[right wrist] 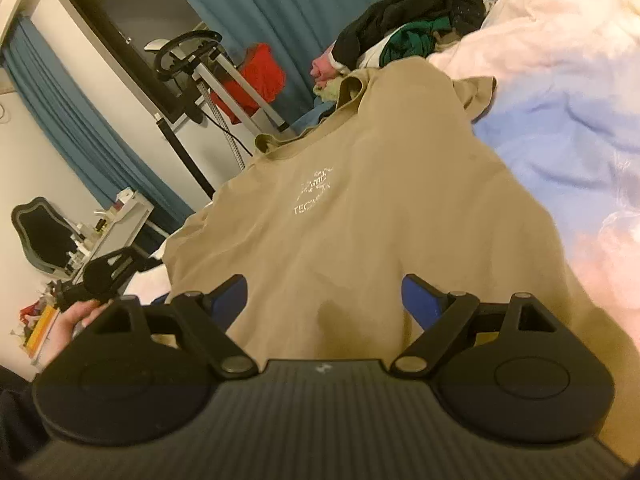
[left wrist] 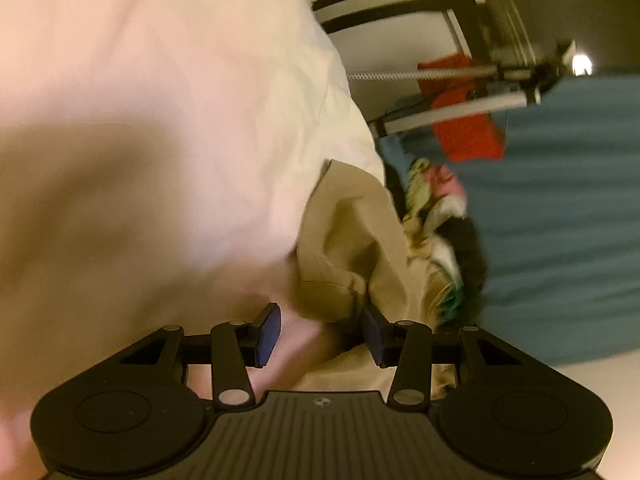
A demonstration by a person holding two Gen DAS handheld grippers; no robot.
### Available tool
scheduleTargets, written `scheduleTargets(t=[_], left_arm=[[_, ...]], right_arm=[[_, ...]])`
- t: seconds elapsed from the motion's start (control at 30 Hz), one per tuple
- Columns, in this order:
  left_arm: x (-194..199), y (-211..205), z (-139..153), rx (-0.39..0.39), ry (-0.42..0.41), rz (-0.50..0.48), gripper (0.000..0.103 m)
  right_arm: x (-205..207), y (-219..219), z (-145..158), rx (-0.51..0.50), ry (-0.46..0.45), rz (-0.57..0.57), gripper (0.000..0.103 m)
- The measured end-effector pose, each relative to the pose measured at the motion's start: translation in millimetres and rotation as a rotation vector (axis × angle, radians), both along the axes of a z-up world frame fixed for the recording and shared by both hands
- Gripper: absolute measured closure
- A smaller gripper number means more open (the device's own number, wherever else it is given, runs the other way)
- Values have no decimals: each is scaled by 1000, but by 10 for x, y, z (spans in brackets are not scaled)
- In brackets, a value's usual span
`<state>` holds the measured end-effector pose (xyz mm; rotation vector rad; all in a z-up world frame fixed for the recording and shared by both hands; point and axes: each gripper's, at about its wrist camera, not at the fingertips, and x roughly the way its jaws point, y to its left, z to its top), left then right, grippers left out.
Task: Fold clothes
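Tan shirt (right wrist: 352, 216) spread across the pale bedspread (right wrist: 560, 128), chest print facing up, long axis running from the near hem up to the collar close to the heap of unfolded clothes (right wrist: 404, 36).

Right gripper (right wrist: 324, 304) low over the near hem, blue pads spread wide on either side of the cloth — nothing pinched. Probably the nearer of the two for taking the hem, shirt body straight ahead along its fingers.

Left gripper (left wrist: 320, 336) at the shirt's side edge, view rolled and blurred; pads partly apart, with a tan fold and some pale bedspread lying in the gap. Pads not visibly pressing on cloth, so no grip yet — hard to be sure through the blur.

Judged next: pinch edge and hem, then carry the cloth across the long axis.
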<state>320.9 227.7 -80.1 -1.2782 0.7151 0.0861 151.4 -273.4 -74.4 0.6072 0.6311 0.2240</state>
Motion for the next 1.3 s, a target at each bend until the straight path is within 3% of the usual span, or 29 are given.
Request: scheduleTargets(t=[0.1, 0.13, 0.17, 0.23, 0.33, 0.57, 0.67, 0.77, 1.0, 1.07, 1.17, 1.3], left_arm=[[42, -1, -104, -87, -22, 61, 55], [45, 4, -121, -109, -33, 79, 59], [51, 14, -119, -113, -39, 86, 71], [67, 38, -74, -92, -44, 85, 92], [96, 85, 75, -12, -39, 61, 97], [350, 156, 926, 587, 45, -171, 98], [387, 11, 1065, 798, 81, -227, 98], [307, -100, 875, 865, 130, -278, 98], [36, -44, 543, 759, 6, -330, 88], [21, 60, 591, 708, -36, -305, 65], [62, 194, 728, 683, -88, -265, 48], [344, 321, 778, 684, -110, -236, 45]], right_arm=[[-13, -27, -70, 20, 32, 1, 17], [-19, -37, -88, 31, 44, -1, 18], [-28, -46, -99, 41, 54, -3, 17], [-37, -53, -92, 47, 57, -5, 17], [-62, -54, -68, 39, 48, -7, 17], [-76, -103, -54, 49, 61, -19, 18], [-73, -89, -15, 24, 45, -19, 18], [-72, -76, 15, -13, 29, -22, 17], [-82, -95, 22, -42, 27, -26, 17], [-80, -86, 21, -40, 26, -23, 17], [-66, -57, 14, -39, 27, -13, 17], [-55, -27, -7, -56, 29, -6, 17]])
